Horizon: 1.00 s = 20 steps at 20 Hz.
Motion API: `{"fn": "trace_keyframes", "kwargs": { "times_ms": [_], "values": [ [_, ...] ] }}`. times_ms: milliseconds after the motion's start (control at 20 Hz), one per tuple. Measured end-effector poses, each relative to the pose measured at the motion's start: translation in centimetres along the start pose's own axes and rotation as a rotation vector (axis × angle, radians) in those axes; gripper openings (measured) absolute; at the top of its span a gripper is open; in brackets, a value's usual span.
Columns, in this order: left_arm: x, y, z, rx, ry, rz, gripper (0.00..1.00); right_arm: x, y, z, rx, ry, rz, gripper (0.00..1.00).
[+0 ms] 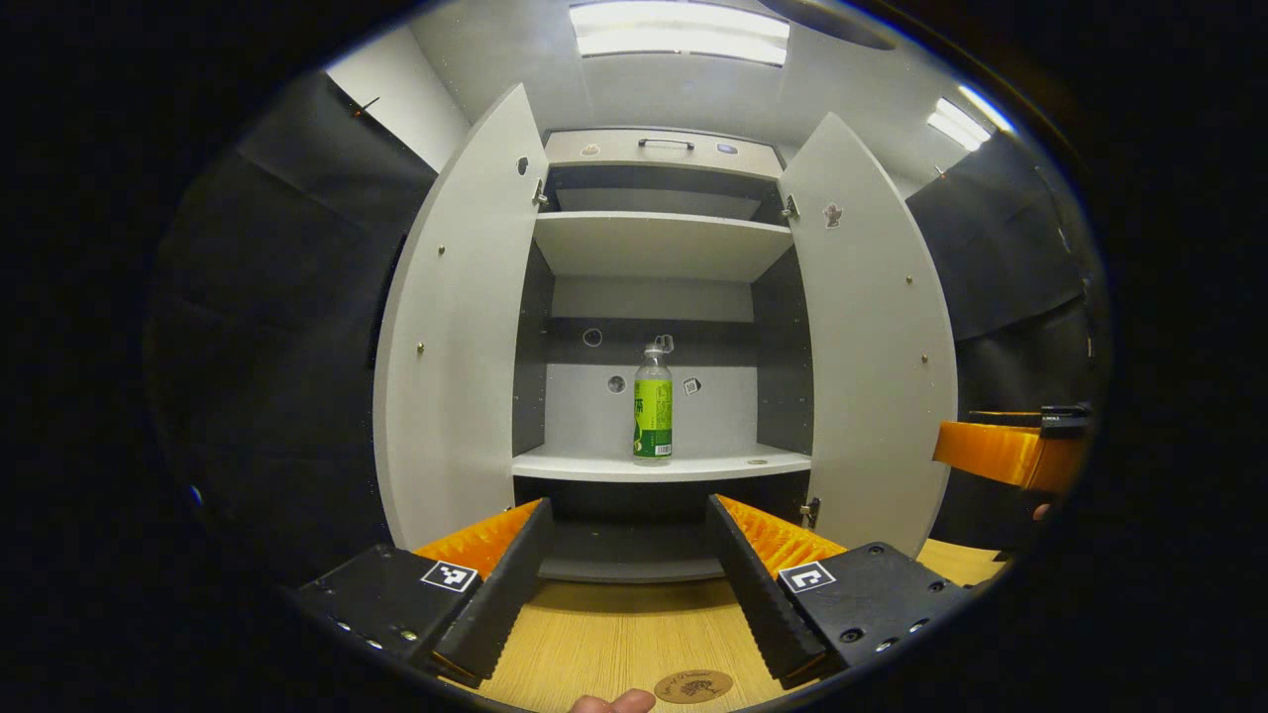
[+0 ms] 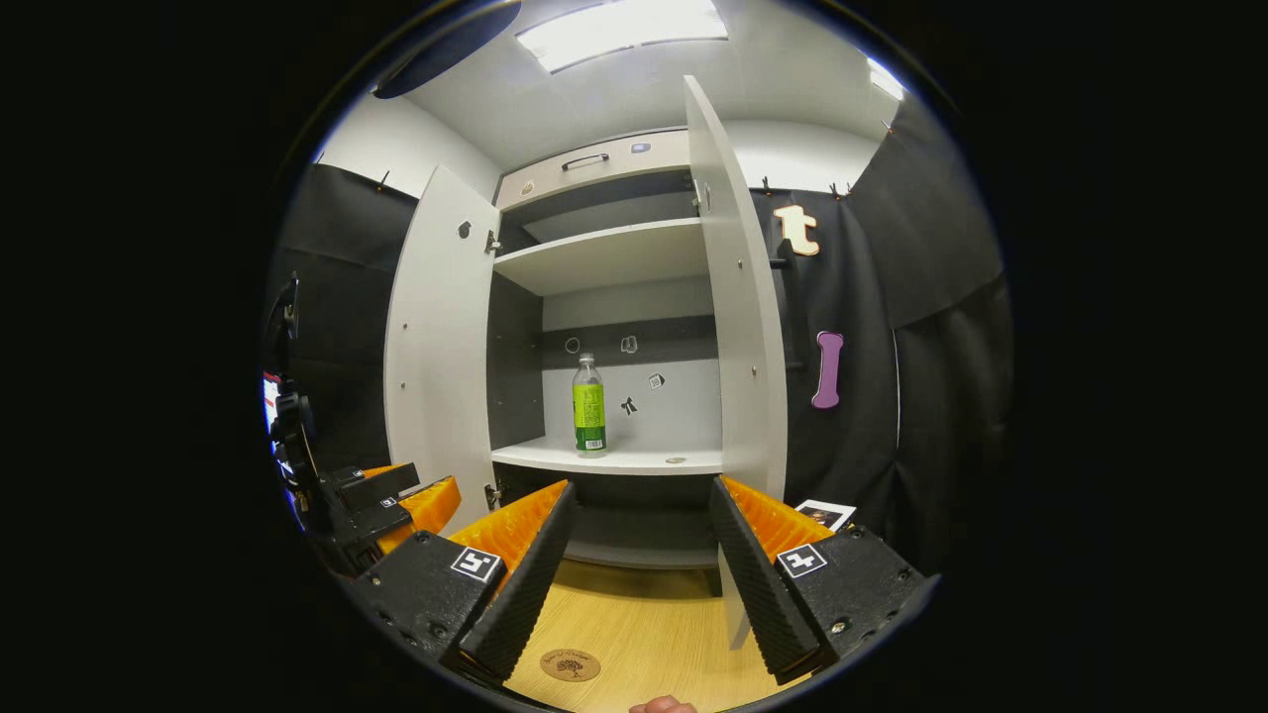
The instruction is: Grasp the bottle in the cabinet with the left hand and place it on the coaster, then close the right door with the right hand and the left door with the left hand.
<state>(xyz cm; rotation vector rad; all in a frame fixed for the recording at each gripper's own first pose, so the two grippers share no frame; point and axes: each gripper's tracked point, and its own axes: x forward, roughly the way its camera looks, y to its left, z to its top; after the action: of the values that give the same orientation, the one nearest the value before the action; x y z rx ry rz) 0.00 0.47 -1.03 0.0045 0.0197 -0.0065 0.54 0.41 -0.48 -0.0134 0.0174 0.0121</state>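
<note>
On wooden table (image 1: pixel 614 634), coaster (image 1: pixel 693 685) lies; both tools gape, released.

1. One bottle (image 1: pixel 653 404), upright on the cabinet's lower shelf (image 1: pixel 594 465), near its front edge.
2. Two cabinet doors, both open: left door (image 1: pixel 451 327) and right door (image 1: pixel 872 337).
3. One round coaster (image 1: pixel 693 685) at the near edge of the wooden worktop (image 1: pixel 604 634).
4. Two grippers: left gripper (image 1: pixel 626 594) and right gripper (image 2: pixel 639 584), each with two fingers spread apart.
5. Two ceiling lights (image 1: pixel 680 30).
</note>
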Motion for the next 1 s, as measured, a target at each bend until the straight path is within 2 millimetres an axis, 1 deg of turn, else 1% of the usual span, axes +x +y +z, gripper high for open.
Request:
{"fn": "trace_keyframes", "kwargs": {
  "times_ms": [250, 450, 650, 750, 850, 1000],
  "values": [
    [0.6, 0.2, -0.1, 0.000, 0.007, -0.001, 0.94, 0.1, 0.1, -0.4, 0.004, 0.013, 0.004, 0.83],
    [2.5, -1.0, -0.1, 0.004, 0.016, -0.060, 0.94, 0.5, 0.5, -0.3, 0.005, 0.014, 0.012, 0.83],
    [5.1, -2.4, -0.2, -0.009, 0.025, -0.089, 0.94, 0.6, 0.5, 0.2, -0.010, 0.002, 0.006, 0.83],
    [6.6, -3.1, 0.1, -0.013, 0.014, -0.108, 0.94, 0.8, 0.4, 0.4, -0.026, -0.004, 0.007, 0.83],
    [8.6, -3.7, 0.8, 0.005, -0.013, -0.129, 0.94, 0.9, 0.1, 0.7, -0.026, -0.009, 0.006, 0.83],
    [12.3, -4.1, 2.0, 0.017, -0.039, -0.167, 0.94, 0.8, -0.2, 0.8, -0.021, -0.012, -0.008, 0.83]
  ]
}}
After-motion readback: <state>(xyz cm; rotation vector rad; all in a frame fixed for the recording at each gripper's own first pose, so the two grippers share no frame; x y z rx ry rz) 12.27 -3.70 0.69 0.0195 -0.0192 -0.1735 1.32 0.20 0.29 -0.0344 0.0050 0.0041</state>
